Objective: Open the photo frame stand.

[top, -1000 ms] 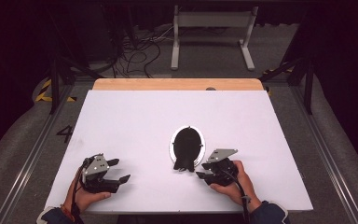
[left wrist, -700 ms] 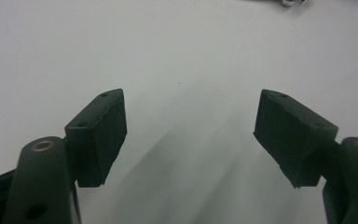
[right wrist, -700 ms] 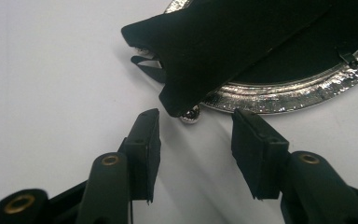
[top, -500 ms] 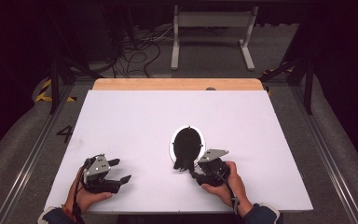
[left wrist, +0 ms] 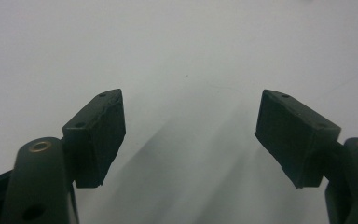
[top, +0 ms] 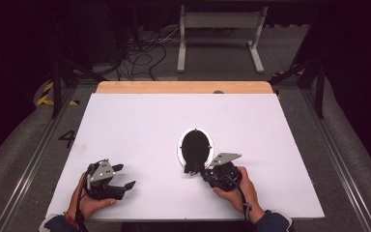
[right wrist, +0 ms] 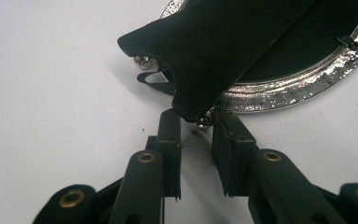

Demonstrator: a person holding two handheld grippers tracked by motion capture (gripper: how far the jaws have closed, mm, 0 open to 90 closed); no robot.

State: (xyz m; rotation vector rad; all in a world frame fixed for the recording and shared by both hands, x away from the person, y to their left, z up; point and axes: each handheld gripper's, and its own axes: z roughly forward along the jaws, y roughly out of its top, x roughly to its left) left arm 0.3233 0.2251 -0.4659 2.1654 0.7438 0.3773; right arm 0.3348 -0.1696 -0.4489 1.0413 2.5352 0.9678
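Reaching for the black stand (right wrist: pixel 223 42) low in the frame, your right gripper (right wrist: pixel 196 122) has just been closing (nearly pinching its tip); squeeze next, while your left gripper (left wrist: pixel 189 135) stays spread.

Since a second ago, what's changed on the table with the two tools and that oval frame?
The right tool has edged left toward the black stand flap on the back of the silver oval frame, and its jaws have just been closing around the flap's lower tip, though contact isn't clear. The left tool stayed open with nothing between its jaws, and the frame lies where it was on the white table.
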